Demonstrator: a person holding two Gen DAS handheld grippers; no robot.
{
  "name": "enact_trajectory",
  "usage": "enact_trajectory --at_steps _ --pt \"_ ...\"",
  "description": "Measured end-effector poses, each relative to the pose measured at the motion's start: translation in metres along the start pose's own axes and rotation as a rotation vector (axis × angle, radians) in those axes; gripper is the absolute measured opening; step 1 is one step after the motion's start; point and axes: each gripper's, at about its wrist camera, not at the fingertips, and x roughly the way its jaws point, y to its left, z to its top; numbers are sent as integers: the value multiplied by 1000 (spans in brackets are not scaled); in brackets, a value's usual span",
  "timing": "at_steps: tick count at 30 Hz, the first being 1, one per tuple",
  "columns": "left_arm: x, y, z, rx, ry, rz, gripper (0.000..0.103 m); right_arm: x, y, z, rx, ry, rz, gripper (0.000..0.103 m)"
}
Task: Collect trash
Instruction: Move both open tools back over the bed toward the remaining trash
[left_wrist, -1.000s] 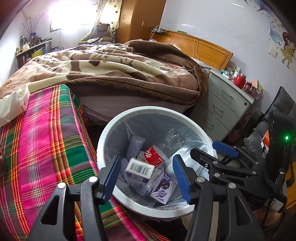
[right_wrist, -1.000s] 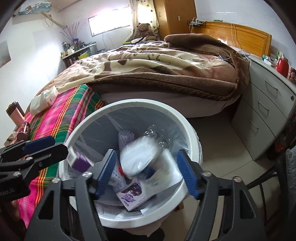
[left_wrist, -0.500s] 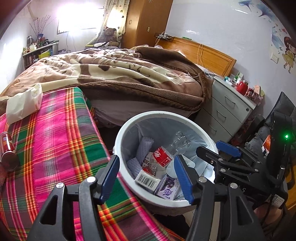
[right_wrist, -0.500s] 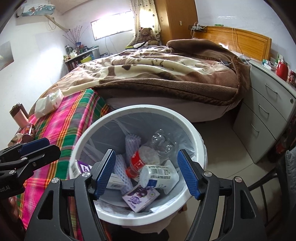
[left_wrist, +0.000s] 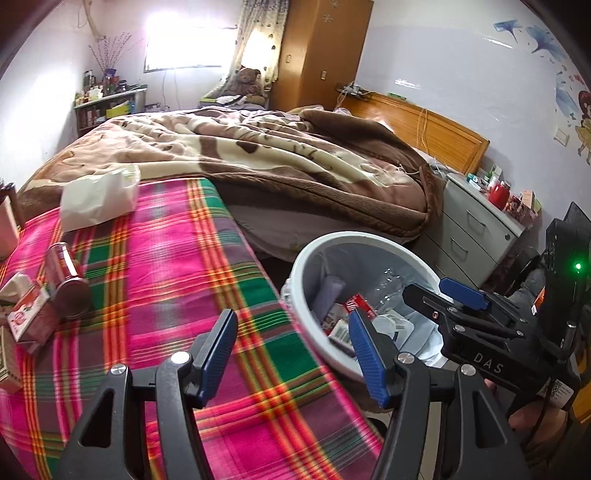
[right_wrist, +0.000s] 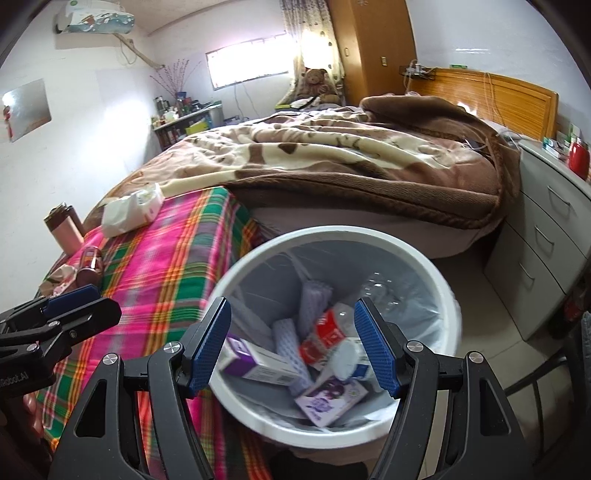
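Left gripper (left_wrist: 291, 354): parted, empty, over plaid cloth (left_wrist: 166, 266). Red can (left_wrist: 68, 280) lying far left of it: light, stiff, slick; best pinched across its middle. Right gripper (right_wrist: 291, 345) gaping above bin (right_wrist: 417, 258).

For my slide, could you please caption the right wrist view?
Open right gripper above a white trash bin holding cartons and a bottle.

Smooth plastic bin (right_wrist: 448, 295), woven plaid cloth (left_wrist: 166, 266)
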Motion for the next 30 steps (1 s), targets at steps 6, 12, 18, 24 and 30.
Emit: enact_trajectory --at_steps 6,12,18,24,30 --pt "-16 31 -7 -42 -21 47 66 4 23 1 -20 -15 45 71" --pt "-28 61 -15 -91 -39 100 67 9 45 2 -38 -17 81 71" --pt "-41 92 -27 -132 -52 166 67 15 69 4 -70 -19 121 71" --pt "-54 121 -34 -179 -70 217 69 23 95 7 -113 -19 153 71" --pt "-64 152 -42 -233 -70 266 69 33 120 11 -160 -3 180 71"
